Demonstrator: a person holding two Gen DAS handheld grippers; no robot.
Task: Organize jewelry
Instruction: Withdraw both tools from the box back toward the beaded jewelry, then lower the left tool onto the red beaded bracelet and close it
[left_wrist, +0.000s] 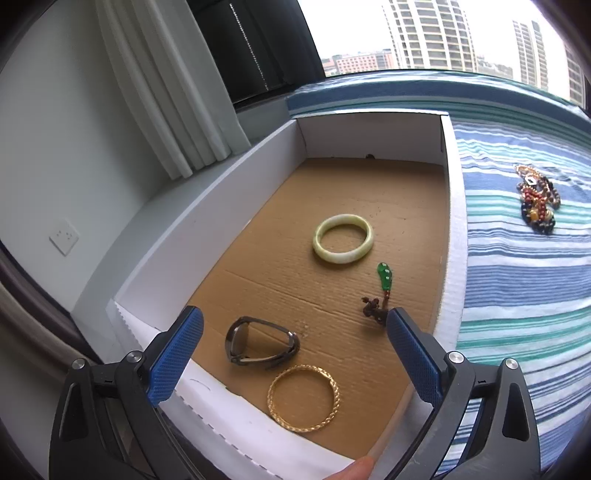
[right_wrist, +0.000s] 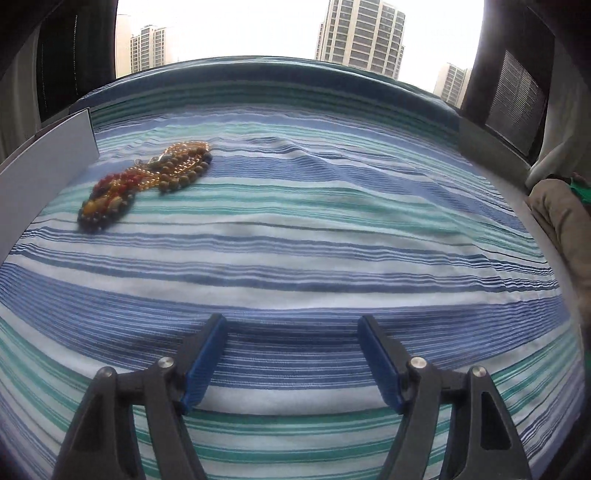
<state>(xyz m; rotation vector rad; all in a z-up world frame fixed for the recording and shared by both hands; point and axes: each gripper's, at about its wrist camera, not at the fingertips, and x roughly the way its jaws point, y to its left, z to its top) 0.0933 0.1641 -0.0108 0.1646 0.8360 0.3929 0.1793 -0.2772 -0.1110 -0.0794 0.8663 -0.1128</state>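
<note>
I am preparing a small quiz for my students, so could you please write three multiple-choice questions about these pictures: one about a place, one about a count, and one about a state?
1. Where does the pile of beaded jewelry lie?
A. inside the box
B. on the striped cloth, outside the box
C. between the fingers of the right gripper

2. How many pieces lie in the cardboard box?
A. two
B. four
C. six

3. In what state is the left gripper?
A. open and empty
B. shut on the gold bangle
C. shut on the watch

Answers:
1 B, the beads rest on the striped cloth beside the box wall.
2 B, there are a pale green bangle, a green pendant, a watch and a gold bangle.
3 A, its blue fingers stand wide apart and hold nothing.
</note>
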